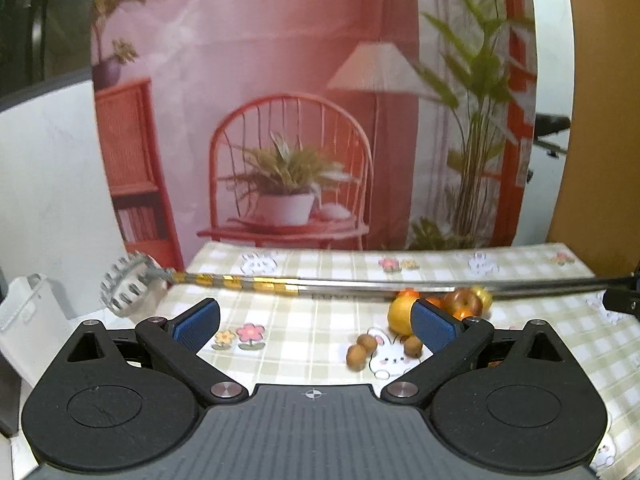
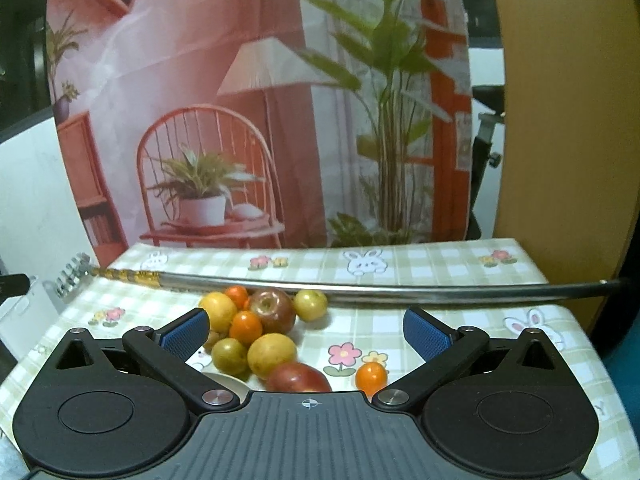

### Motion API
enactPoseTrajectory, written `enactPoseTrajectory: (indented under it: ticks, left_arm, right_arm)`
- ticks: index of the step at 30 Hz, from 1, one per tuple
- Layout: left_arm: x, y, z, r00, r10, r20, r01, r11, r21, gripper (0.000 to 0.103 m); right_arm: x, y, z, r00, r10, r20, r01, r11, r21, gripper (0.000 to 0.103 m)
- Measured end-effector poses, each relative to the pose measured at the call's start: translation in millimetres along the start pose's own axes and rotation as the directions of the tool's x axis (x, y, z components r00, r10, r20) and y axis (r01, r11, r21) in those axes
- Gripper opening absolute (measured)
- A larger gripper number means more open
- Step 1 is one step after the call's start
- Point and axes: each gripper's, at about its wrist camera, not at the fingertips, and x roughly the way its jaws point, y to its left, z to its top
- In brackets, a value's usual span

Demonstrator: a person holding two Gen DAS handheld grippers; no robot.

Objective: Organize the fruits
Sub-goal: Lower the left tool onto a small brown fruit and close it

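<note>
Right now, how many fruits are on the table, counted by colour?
Oranges: 3
Red apples: 2
Yellow or yellow-green fruits: 4
Small brown fruits: 3
Total: 12 in view

- The cloth-covered bench [image 2: 420,320] has a pale green and white check pattern, with printed white rabbits and pink and yellow flowers.
- The round dark red apple [image 2: 274,310] shows a yellow-brown shade near the stem.
- The small round oranges [image 2: 371,376] are bright orange.
- The round yellow fruit [image 2: 218,311] is plain yellow.
- The small brown round fruits [image 1: 362,350] are dull brown.
- The long metal rod [image 2: 400,292] is silver, with gold and yellow bands toward its toothed end.
- Each black gripper has blue textured pads [image 1: 432,326].
- The backdrop picture [image 1: 280,120] is mostly pink and red with green plants.
</note>
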Motion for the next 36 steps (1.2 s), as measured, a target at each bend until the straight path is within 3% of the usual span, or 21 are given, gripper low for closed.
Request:
enactPoseTrajectory:
  ticks: [6, 9, 12, 19, 23, 30, 33, 36]
  left_arm:
    - [47.5, 1.7, -14.0, 0.995, -0.033, -0.091, 0.035, 0.999, 0.026, 0.09]
    - [71.2, -1.6, -21.9, 0.991, -0.062, -0.121, 0.07, 0.996, 0.059, 0.078]
    - [99.6, -6.4, -29.9, 0.982, -0.095, -0.162, 0.106, 0.993, 0.059, 0.074]
    - [168.2, -7.2, -44.2, 0.95, -0.169, -0.264, 0.177, 0.984, 0.006, 0.045]
    - [193.4, -8.5, -49.3, 0.937, -0.196, -0.291, 0.198, 0.98, -0.023, 0.045]
    - [217.6, -20.1, -57.8, 0.92, -0.178, -0.349, 0.196, 0.981, 0.016, 0.044]
    - [225.1, -21.8, -61.1, 0.912, -0.172, -0.372, 0.191, 0.981, 0.014, 0.035]
    - [229.0, -22.1, -62.6, 0.914, -0.167, -0.369, 0.186, 0.982, 0.016, 0.035]
  right_arm:
    - [36.4, -4.6, -5.3, 0.999, 0.009, -0.044, -0.009, 1.0, 0.003, 0.103]
    - [50.7, -7.5, -7.4, 0.998, 0.014, -0.062, -0.014, 1.0, 0.006, 0.103]
    - [64.0, -10.0, -10.3, 0.997, 0.009, -0.082, -0.009, 1.0, 0.006, 0.103]
    - [82.6, -21.1, -15.3, 0.993, 0.01, -0.114, -0.004, 0.999, 0.055, 0.103]
    - [88.4, -26.6, -18.3, 0.992, 0.007, -0.128, 0.002, 0.998, 0.068, 0.103]
    - [94.1, -33.9, -21.1, 0.99, 0.002, -0.143, 0.01, 0.996, 0.084, 0.103]
    - [95.1, -35.2, -23.1, 0.989, 0.005, -0.146, 0.008, 0.996, 0.089, 0.103]
    - [96.4, -36.9, -23.8, 0.988, 0.01, -0.152, 0.005, 0.995, 0.099, 0.103]
